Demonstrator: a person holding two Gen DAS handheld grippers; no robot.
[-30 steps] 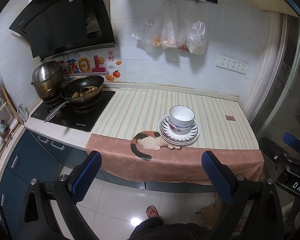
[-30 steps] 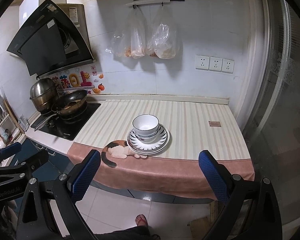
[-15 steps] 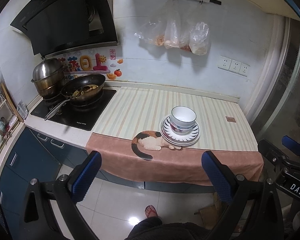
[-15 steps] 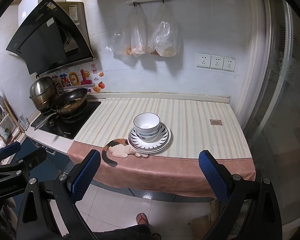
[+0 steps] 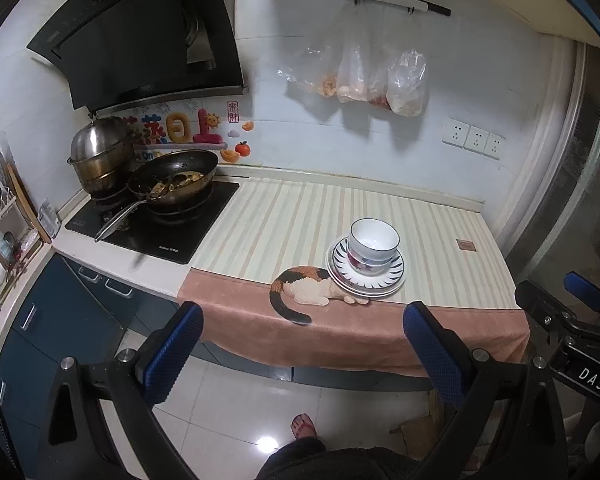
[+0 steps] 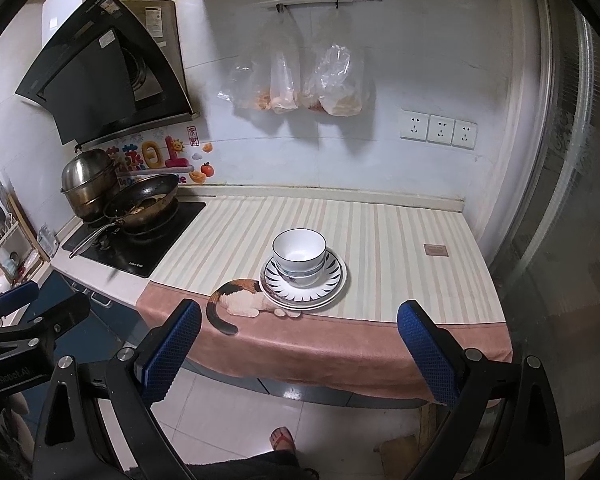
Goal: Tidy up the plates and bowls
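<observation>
A stack of white bowls [image 5: 373, 247] [image 6: 299, 255] stands on stacked striped-rim plates [image 5: 392, 278] [image 6: 332, 284], near the front edge of the cloth-covered counter. My left gripper [image 5: 302, 350] is open and empty, held back over the floor, well short of the counter. Equally far back, my right gripper [image 6: 298, 344] hangs open with nothing between its blue fingers [image 6: 424, 354]. Each gripper shows at the edge of the other's view.
A striped cloth with a cat picture [image 5: 308, 288] covers the counter [image 6: 400, 236]. At the left, a wok [image 5: 172, 180] and a steel pot [image 5: 98, 156] sit on the black hob [image 5: 156, 224]. Plastic bags [image 6: 300, 84] hang on the wall. A person's sandalled foot [image 5: 302, 426] is on the tiled floor.
Both grippers have drifted slightly, the view tilting a little; the stack and everything on the counter stay put. Both remain open.
</observation>
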